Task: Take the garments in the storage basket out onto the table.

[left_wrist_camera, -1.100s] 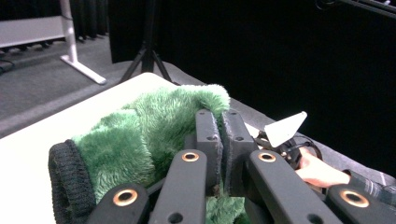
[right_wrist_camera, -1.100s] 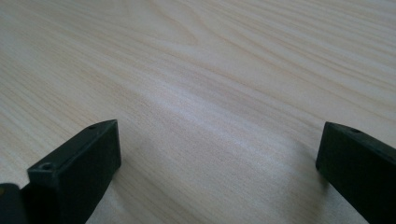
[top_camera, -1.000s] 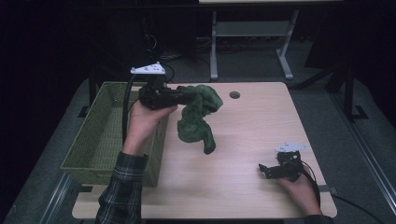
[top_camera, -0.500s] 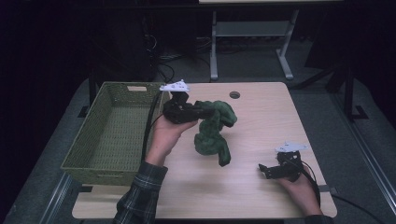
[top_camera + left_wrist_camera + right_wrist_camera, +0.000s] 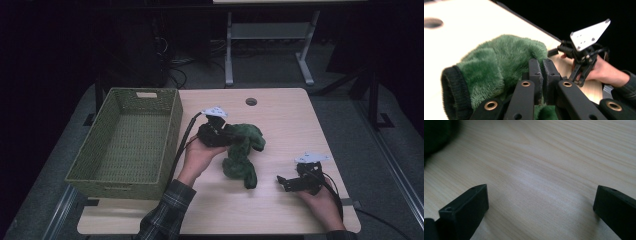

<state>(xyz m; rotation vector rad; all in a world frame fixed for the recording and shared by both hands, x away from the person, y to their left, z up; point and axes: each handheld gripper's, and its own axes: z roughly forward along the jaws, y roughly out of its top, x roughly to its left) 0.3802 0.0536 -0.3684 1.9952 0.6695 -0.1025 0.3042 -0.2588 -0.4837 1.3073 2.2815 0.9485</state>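
High view, going left to right: a woven basket (image 5: 125, 140) sits at the left end of the table (image 5: 280, 115), nothing in it as far as I can see. Just right of it, the left tongs (image 5: 231, 139) are clamped on a fuzzy green garment (image 5: 244, 150), some fleece thing with a dark ribbed cuff. In the left gripper view the jaws are pinched nearly together with a fold of green pile (image 5: 506, 62) squeezed between them, and the cuff (image 5: 450, 92) droops off to the side. The garment is near the middle of the table, partly bunched at the tongs, with the rest trailing down onto the wood toward the person.

Over at the right edge, the right tongs (image 5: 286, 183) rest low on the table, well clear of the fabric. The right gripper view shows both jaws wide apart over bare wood, holding nothing.

Handling-wise, I'd guess this thing is light, totally floppy and pretty grippy thanks to the pile, so it shouldn't slip, but it won't keep any shape either. One pinch point means the rest dangles and drags. If it's headed for the basket, a grab on a thick fold like this one looks fine. For spreading or folding it, I'd take the cuff or a hem with the right tongs as well, since those edges are firmer.
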